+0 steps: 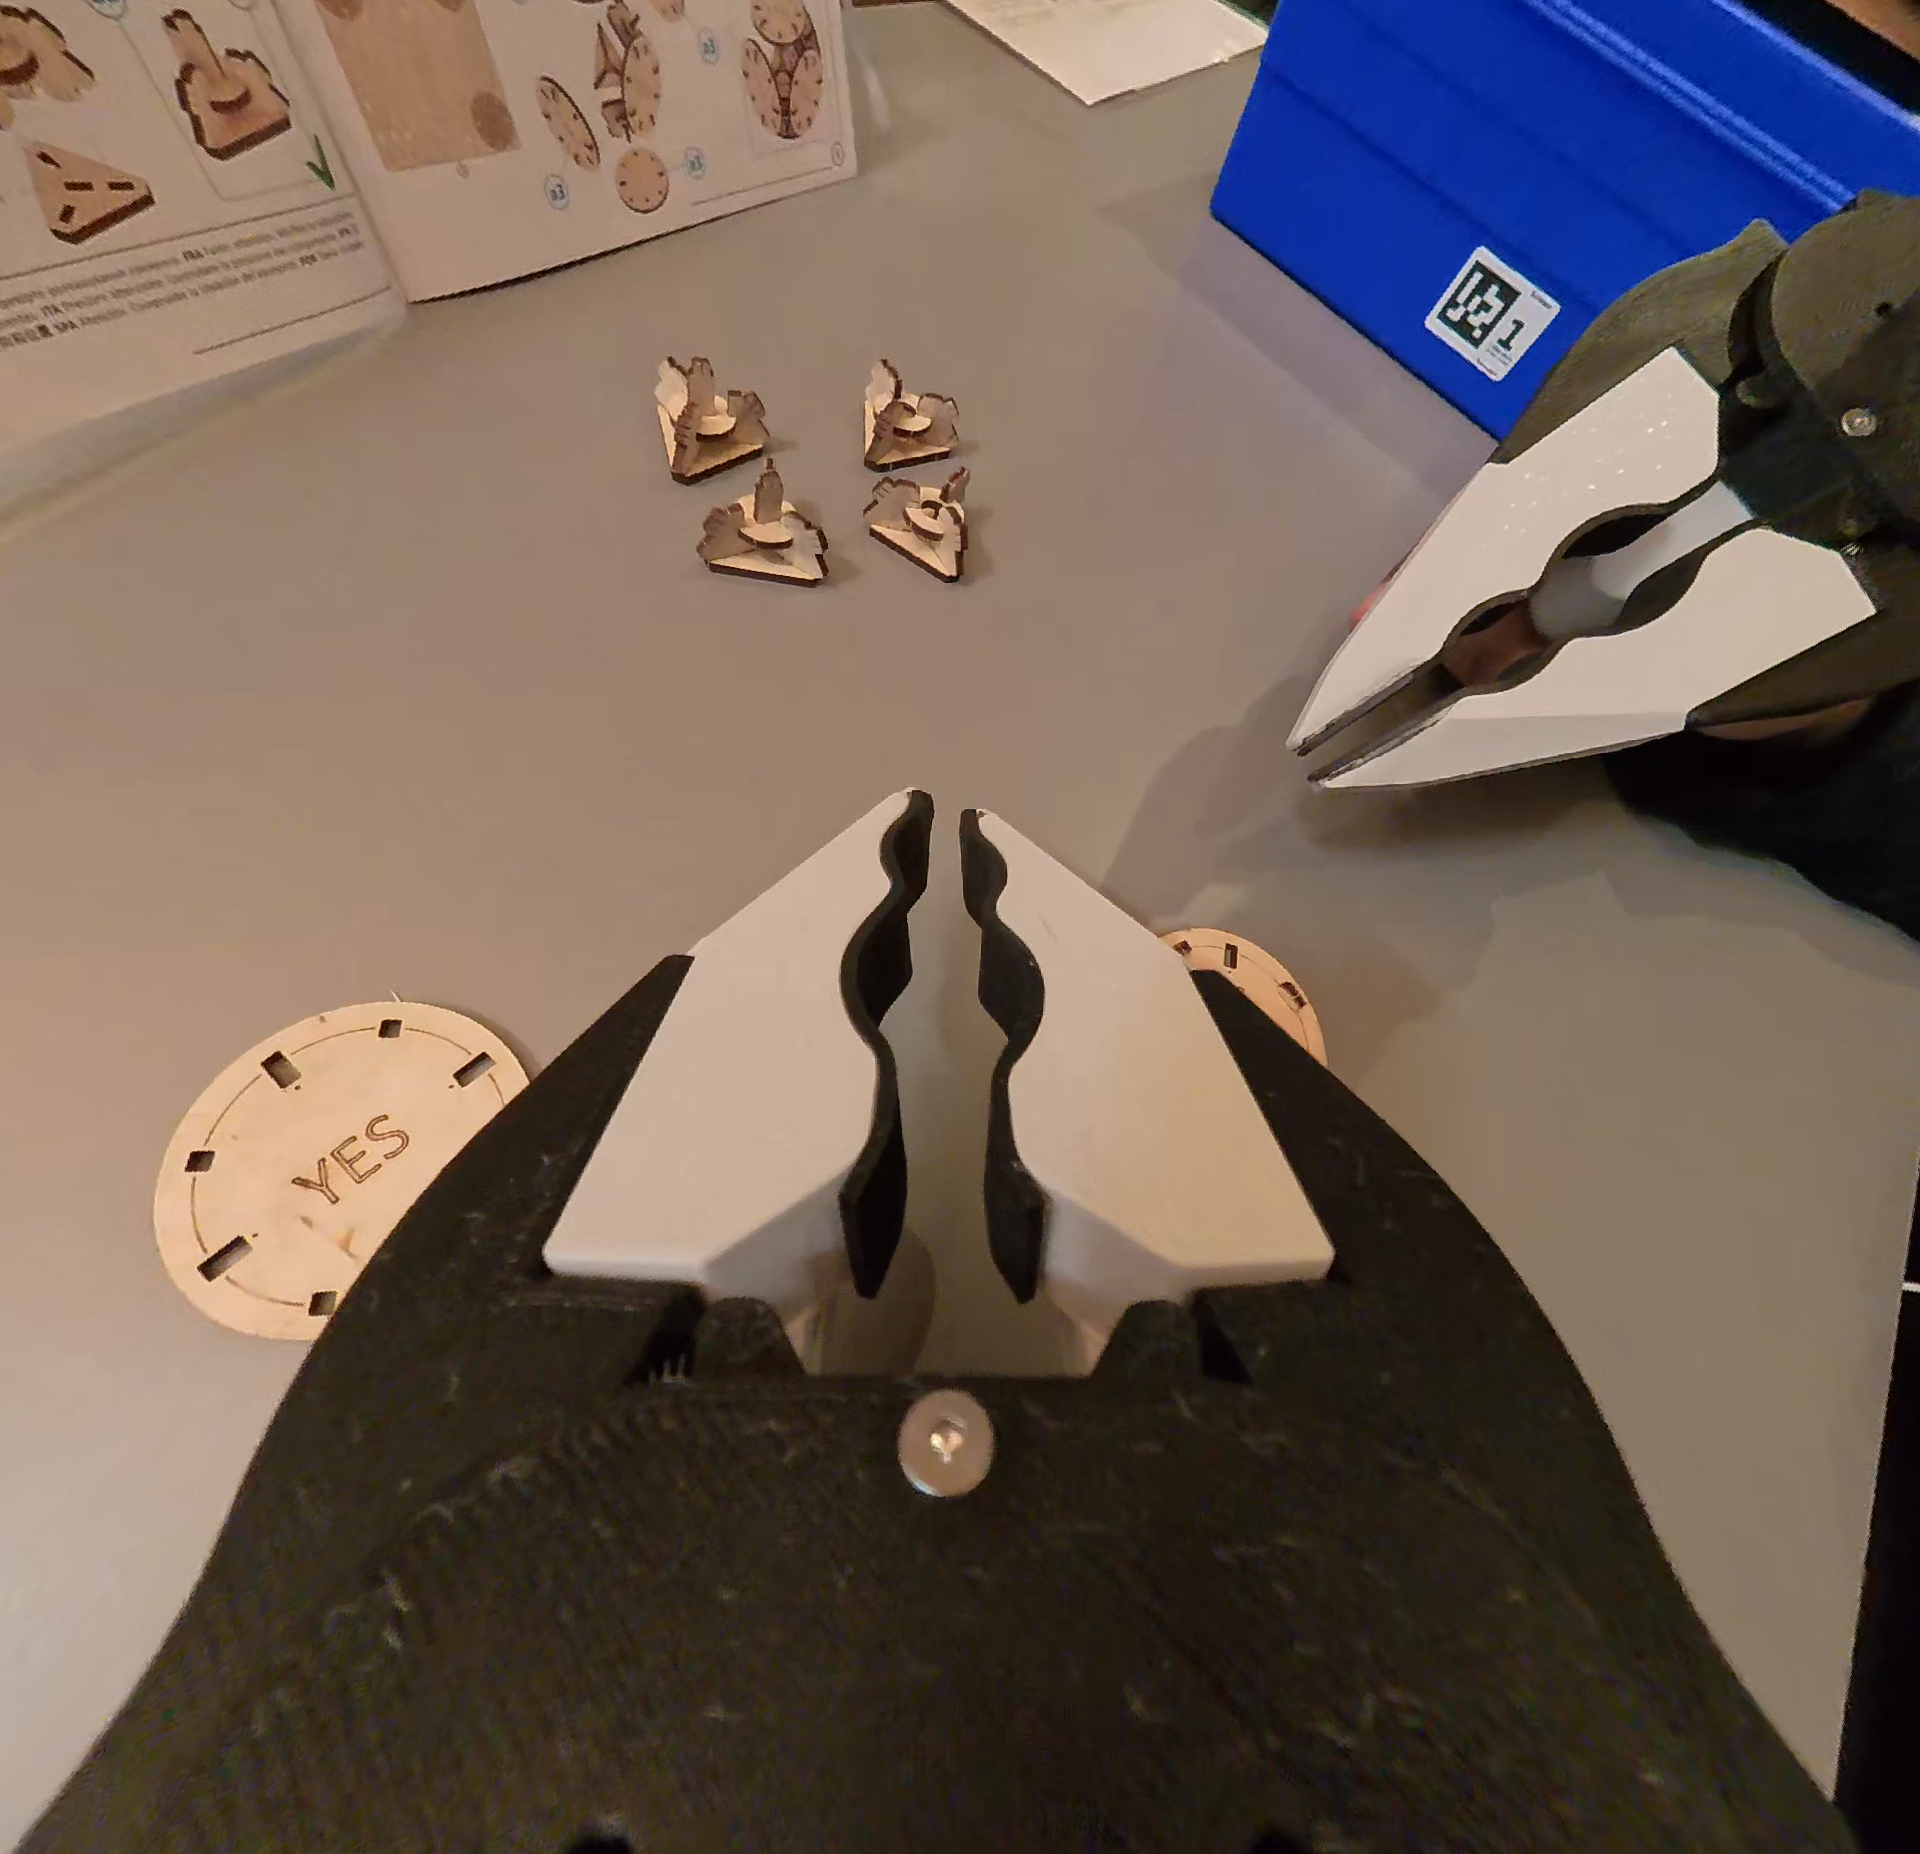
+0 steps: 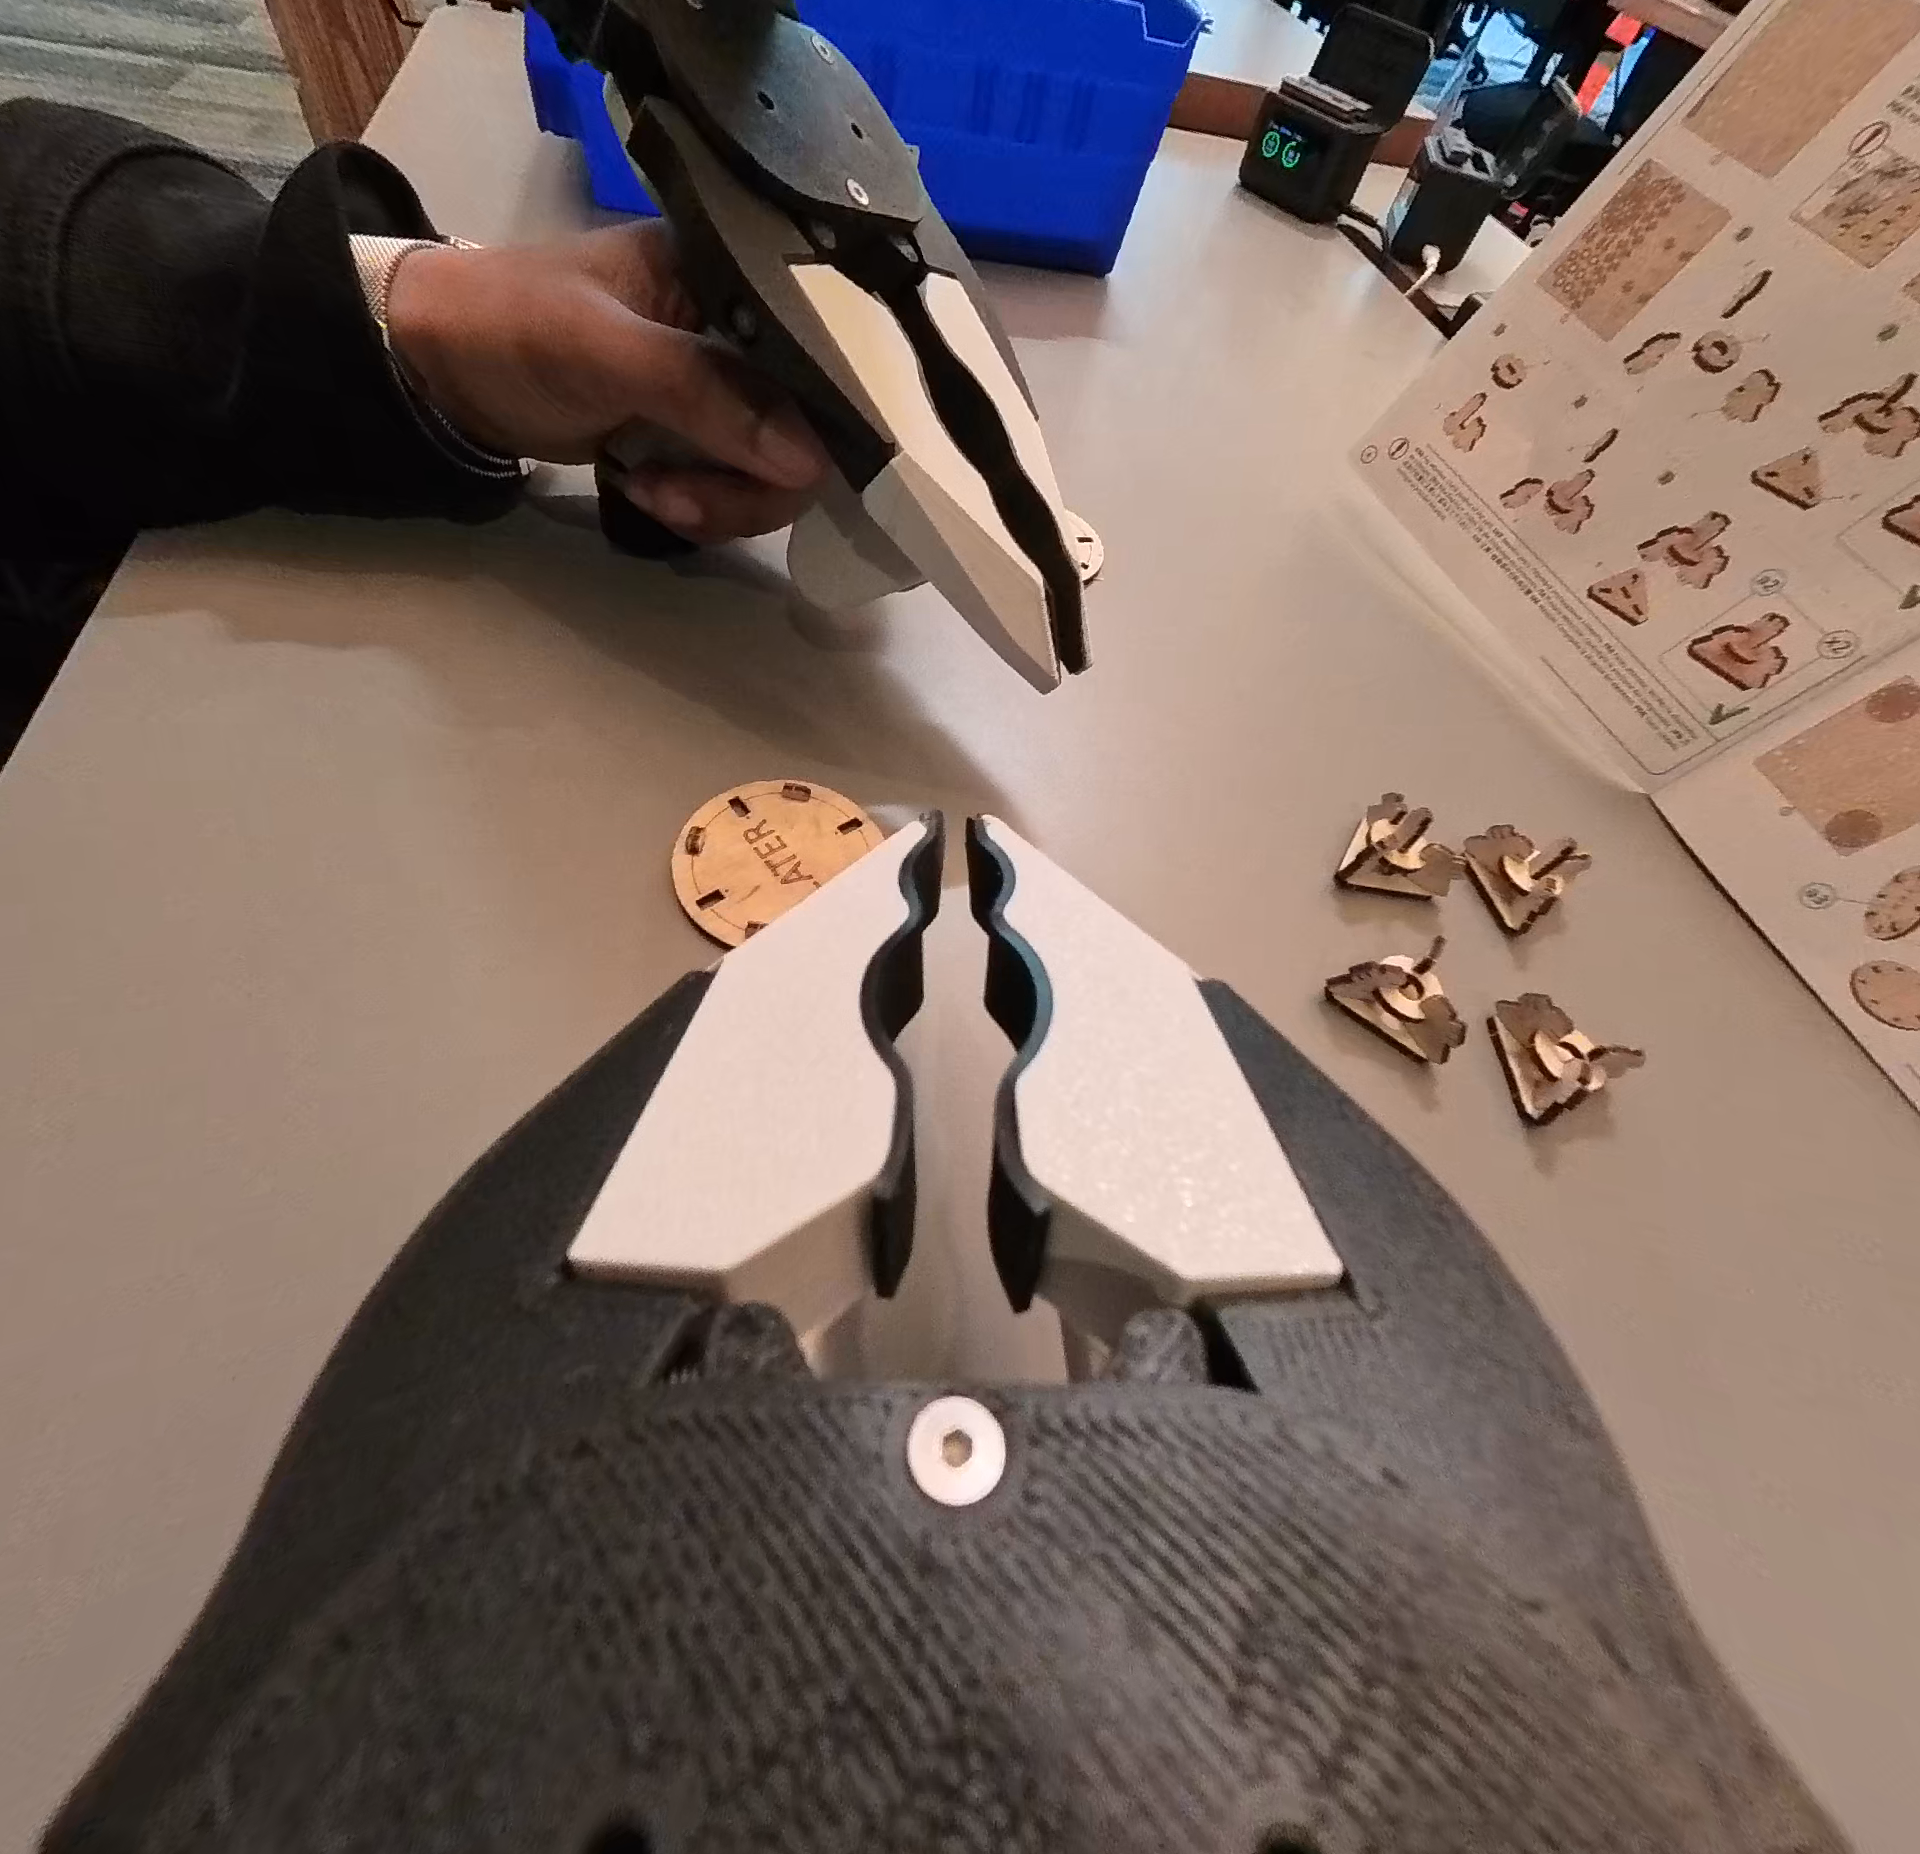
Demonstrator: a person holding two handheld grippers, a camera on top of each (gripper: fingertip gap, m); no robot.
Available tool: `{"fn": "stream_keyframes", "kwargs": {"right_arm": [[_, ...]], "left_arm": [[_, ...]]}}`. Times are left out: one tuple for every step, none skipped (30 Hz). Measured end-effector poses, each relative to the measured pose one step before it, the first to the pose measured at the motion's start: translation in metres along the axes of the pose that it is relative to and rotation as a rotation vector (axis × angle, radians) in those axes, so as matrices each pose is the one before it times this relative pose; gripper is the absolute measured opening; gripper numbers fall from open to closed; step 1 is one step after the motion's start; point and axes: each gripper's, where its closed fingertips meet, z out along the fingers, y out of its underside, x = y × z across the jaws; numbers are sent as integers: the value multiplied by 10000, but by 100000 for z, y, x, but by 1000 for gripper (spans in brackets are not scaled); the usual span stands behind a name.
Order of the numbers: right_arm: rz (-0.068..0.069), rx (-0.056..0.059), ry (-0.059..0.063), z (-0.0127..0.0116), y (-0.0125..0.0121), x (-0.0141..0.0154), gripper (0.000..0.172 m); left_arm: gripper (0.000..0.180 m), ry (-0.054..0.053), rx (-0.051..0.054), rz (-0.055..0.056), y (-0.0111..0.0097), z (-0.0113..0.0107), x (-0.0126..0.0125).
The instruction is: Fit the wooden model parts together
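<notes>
My left gripper (image 1: 945, 807) hovers over the grey table (image 1: 416, 713), its jaws all but together with nothing between them. It also shows in the right wrist view (image 2: 1065, 672), tips closed, held by a hand (image 2: 582, 370). A round wooden disc (image 1: 312, 1160) lies at its left and a second disc (image 1: 1247, 973) peeks out at its right. My right gripper (image 2: 956, 822) is likewise closed and empty, just right of a wooden disc (image 2: 758, 854); it also shows in the left wrist view (image 1: 1309, 760). Several small wooden triangular assemblies (image 1: 821, 474) stand grouped ahead, and show at the right in the right wrist view (image 2: 1475, 952).
An open instruction booklet (image 1: 416, 90) lies at the far left, and at the right of the right wrist view (image 2: 1714, 402). A blue bin (image 1: 1507, 142) stands at the far right. Black charging devices (image 2: 1320, 142) sit behind. A loose paper sheet (image 1: 1060, 7) lies by the bin. The grippers' ends are close to 7 cm from one another. It is some 6 cm from my right tips to the wooden disc (image 2: 758, 854).
</notes>
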Motion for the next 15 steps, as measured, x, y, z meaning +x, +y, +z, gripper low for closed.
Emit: {"fn": "stream_keyframes", "kwargs": {"right_arm": [[3,3,6,2,-2,16,3],[5,5,3,-6,-1,10,3],[7,2,1,-8,3,6,3],[7,10,12,-6,-18,22,3],[5,16,10,-20,-17,29,3],[11,11,1,-15,-13,14,3],[20,1,-8,1,6,14,3],[21,-1,-9,5,-5,14,3],[18,4,-6,-7,3,7,3],[11,7,-7,-8,-10,13,3],[5,13,4,-9,-9,11,3],[1,14,5,-12,-22,7,3],[1,8,3,-13,-4,2,3],[4,1,-1,1,0,6,3],[6,-2,-2,-2,6,12,3]], "left_arm": [[4,-20,-24,27,28,23,11],[4,-15,-34,26,44,27,11],[4,-14,-34,22,39,51,10],[4,-14,-35,17,40,28,5],[4,-12,-31,14,35,24,1],[4,-11,-24,12,26,29,5],[4,-8,-21,8,32,25,-7],[4,-8,-15,6,12,13,3],[4,-7,-10,4,15,15,-4],[4,-8,-9,1,6,6,-9],[4,-5,-8,2,13,12,-8],[4,-4,-9,2,6,6,-4],[4,-4,-6,2,7,1,2],[4,-2,-4,2,-2,10,-2],[4,-2,-3,0,13,3,-6]]}}
